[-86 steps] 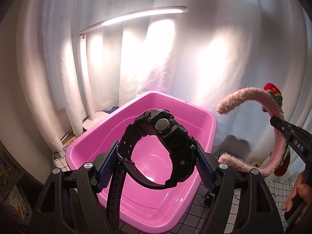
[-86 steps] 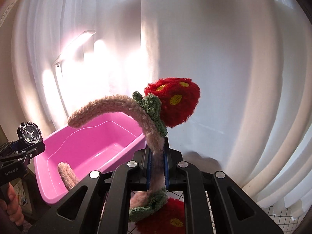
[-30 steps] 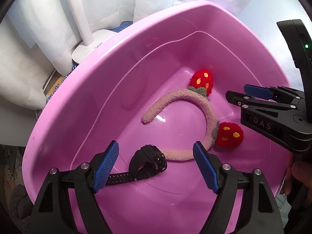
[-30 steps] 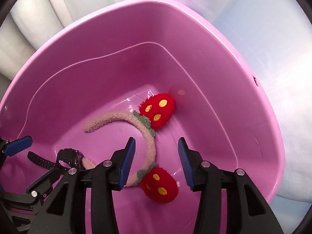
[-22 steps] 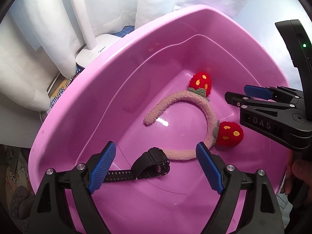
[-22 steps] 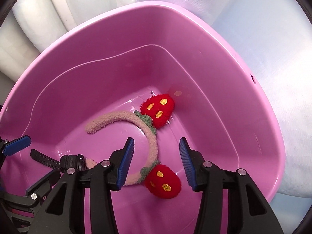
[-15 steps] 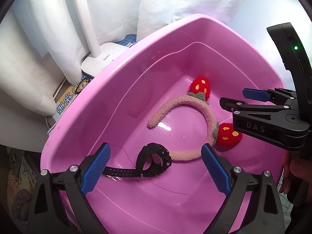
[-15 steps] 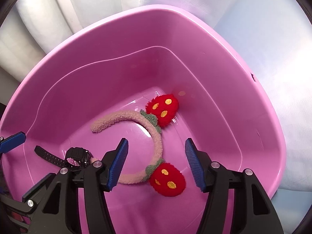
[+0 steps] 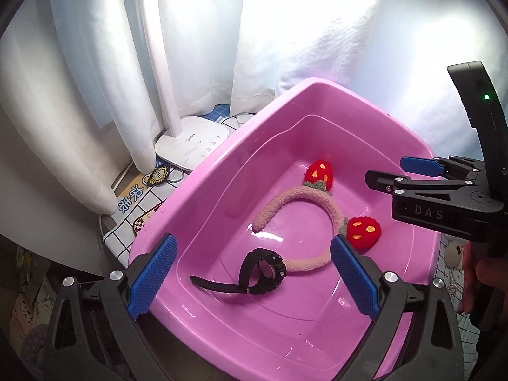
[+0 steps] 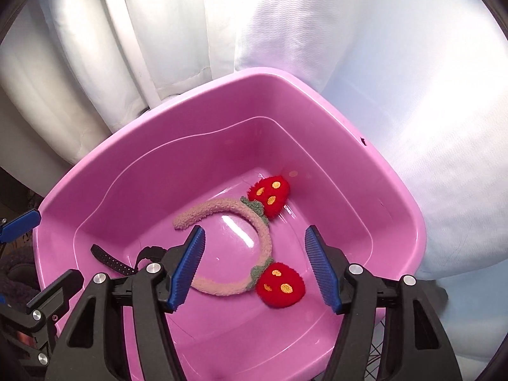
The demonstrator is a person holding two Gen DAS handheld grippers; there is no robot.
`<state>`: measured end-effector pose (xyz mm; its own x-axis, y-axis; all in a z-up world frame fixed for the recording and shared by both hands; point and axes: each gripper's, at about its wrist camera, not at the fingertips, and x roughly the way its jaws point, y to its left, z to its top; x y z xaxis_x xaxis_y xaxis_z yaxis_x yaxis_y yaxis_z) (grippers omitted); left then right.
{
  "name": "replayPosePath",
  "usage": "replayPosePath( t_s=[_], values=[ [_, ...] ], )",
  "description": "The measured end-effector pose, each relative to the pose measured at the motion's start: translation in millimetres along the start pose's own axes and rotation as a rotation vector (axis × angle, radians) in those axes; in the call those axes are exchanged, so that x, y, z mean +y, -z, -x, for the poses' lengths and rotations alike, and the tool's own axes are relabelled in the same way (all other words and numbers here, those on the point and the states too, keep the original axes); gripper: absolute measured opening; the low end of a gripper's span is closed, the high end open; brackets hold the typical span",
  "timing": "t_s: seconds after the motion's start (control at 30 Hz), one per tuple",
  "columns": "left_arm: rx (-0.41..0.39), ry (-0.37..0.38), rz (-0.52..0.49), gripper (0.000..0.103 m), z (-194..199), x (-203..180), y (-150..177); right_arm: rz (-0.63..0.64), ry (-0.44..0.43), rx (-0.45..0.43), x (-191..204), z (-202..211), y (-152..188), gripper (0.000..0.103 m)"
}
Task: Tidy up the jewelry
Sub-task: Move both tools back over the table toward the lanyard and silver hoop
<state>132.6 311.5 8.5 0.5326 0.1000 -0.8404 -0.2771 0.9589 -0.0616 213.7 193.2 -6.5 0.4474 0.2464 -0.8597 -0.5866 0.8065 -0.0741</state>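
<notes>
1. Pink tub [image 9: 203,190] sits on a grid-pattern cloth [image 9: 127,222], white curtain [image 9: 285,31] behind it.
2. Black watch [image 9: 263,271] lies on the tub floor, strap stretched out to the left, touching nothing but the floor and the headband end.
3. Fuzzy pink headband [image 9: 304,219] with two red strawberry puffs lies flat in the tub, just beside the watch; one tip touches or nearly touches it.
4. Left gripper [image 9: 250,279] above the tub's near edge, jaws spread wide, released, nothing between the pads.
5. Right gripper [image 10: 255,266] over the tub, jaws opening, headband below the gap but pads not on it, so released.
6. White lamp base [image 9: 193,146] stands left of the tub, by the curtain.
7. Person's fingers [image 9: 476,273] on the right gripper handle.
</notes>
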Motion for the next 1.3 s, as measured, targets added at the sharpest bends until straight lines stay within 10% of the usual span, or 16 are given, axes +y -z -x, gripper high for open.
replayPosePath(
  t_s=[0.37,0.73,1.3],
  values=[
    [-0.158,0.146,-0.017,0.096,55,-29,15,-0.266,0.053,-0.2,-58,103,96,0.066],
    [-0.163,0.286,-0.112,0.096,89,-130,57,-0.515,0.196,-0.157,-140,156,273,0.068],
    [0.029,0.193,-0.183,0.097,88,-259,189,-0.632,0.162,-0.081,-222,189,450,0.069]
  ],
)
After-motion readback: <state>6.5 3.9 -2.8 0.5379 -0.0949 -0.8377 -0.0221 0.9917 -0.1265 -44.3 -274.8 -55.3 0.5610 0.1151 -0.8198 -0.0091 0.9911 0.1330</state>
